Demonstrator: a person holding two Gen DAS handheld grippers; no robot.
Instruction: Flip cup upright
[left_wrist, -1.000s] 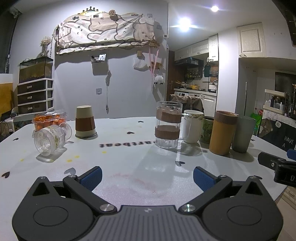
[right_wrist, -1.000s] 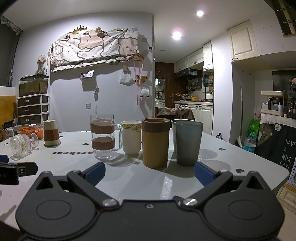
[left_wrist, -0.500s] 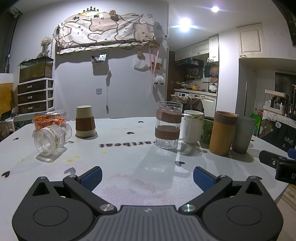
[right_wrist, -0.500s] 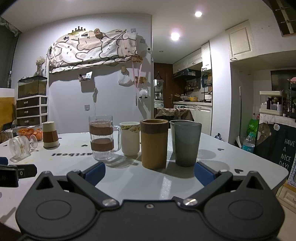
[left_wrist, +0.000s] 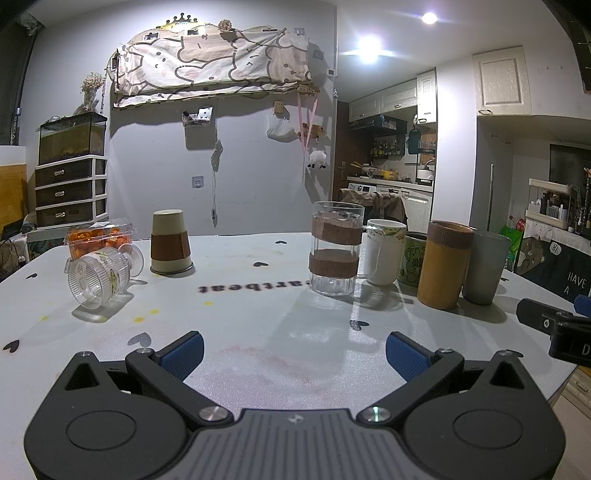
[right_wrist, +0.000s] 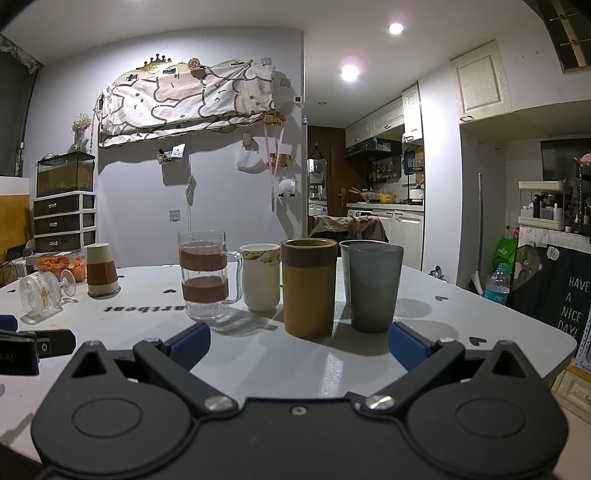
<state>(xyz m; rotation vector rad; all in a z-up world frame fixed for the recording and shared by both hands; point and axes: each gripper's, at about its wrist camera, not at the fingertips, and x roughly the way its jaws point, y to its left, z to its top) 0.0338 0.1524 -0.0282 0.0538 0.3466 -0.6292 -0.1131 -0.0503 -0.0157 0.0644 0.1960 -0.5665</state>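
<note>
A beige paper cup with a brown sleeve (left_wrist: 170, 243) stands upside down on the white table (left_wrist: 258, 306) at the far left; it also shows in the right wrist view (right_wrist: 102, 271). A clear ribbed stemmed glass (left_wrist: 101, 275) lies on its side to its left, also in the right wrist view (right_wrist: 38, 295). My left gripper (left_wrist: 293, 352) is open and empty, low over the table's near part. My right gripper (right_wrist: 299, 341) is open and empty, just in front of the upright cups.
A row of upright cups stands at the right: glass mug with brown bands (left_wrist: 335, 248), white mug (left_wrist: 384, 251), green cartoon cup (left_wrist: 413, 260), tan tumbler (left_wrist: 445, 264), grey cup (left_wrist: 484, 266). A clear box of orange fruit (left_wrist: 98, 236) sits at the far left.
The right gripper has drifted slightly to the right, so the cups sit a little further left in its view. The left gripper is almost still. Both stay open.
</note>
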